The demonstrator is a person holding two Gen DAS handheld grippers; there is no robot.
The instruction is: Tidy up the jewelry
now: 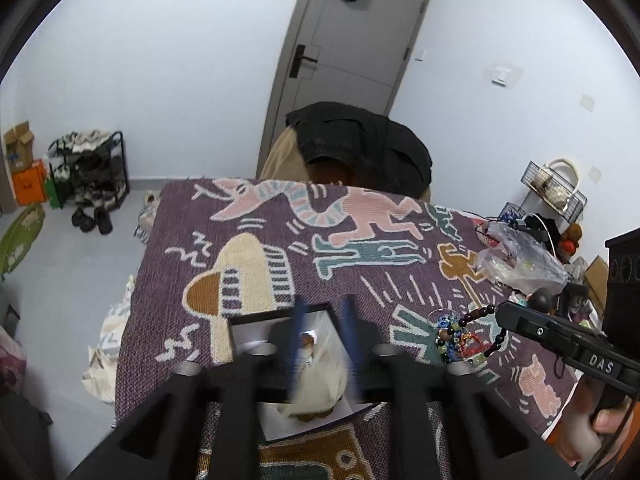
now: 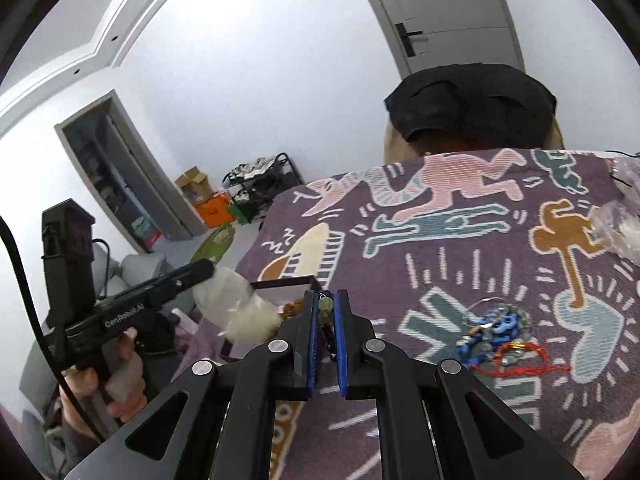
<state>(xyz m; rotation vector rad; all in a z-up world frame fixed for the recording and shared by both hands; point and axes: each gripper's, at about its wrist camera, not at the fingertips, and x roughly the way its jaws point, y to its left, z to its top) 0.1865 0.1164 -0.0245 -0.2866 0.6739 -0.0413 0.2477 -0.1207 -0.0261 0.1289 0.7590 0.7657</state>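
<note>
left wrist: close above box (image 1: 280, 344), looks forward and down across blanket (image 1: 280, 248) to door (image 1: 352, 48) | right wrist: close over blanket (image 2: 460, 240), same heading, sits further right, sees left gripper (image 2: 224, 280) at its left | shared: blanket, box (image 2: 288, 288), jewelry pile (image 1: 460, 338) (image 2: 500, 336), door (image 2: 452, 8), shoe rack (image 1: 92, 168) (image 2: 264, 180)

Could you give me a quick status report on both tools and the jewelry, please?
Left tool over open box, gripping cream pouch. Right tool shut on beaded bracelet. More jewelry piled on blanket. Nothing blocking.

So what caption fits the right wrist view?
Right gripper pinches a dark beaded bracelet above the patterned purple blanket, near the open white box.
</note>
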